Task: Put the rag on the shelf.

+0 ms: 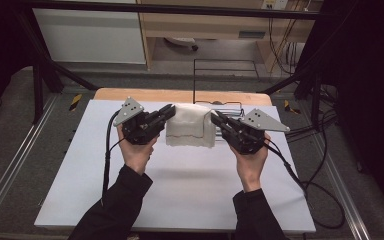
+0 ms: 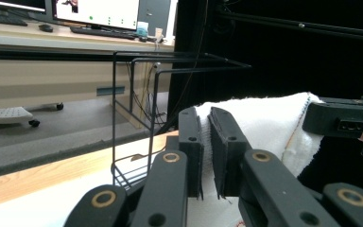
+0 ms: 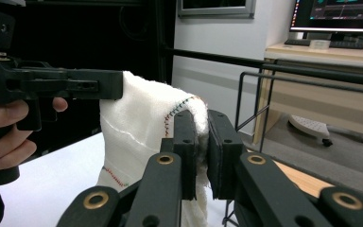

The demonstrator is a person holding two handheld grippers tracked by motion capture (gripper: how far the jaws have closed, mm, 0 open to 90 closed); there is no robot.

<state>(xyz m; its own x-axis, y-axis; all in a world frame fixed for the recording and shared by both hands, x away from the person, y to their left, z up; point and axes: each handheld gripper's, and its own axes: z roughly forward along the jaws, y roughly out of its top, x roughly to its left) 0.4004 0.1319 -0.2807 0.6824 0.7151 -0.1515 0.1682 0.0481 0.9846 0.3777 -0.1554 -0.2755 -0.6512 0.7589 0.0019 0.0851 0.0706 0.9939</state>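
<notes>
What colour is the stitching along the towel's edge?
The white towel has multicoloured stitching, red, green and blue; it shows best in the right gripper view.

The cloth point(image 1: 190, 126) hangs between the left tongs point(image 1: 171, 111) and right tongs point(image 1: 215, 117), before the wire rack point(image 1: 225, 85).

Both forearms reach forward, each hand gripping from below. The left gripper point(image 1: 169, 113) and right gripper point(image 1: 216, 119) point inward, tips facing, jaws clamped.
</notes>
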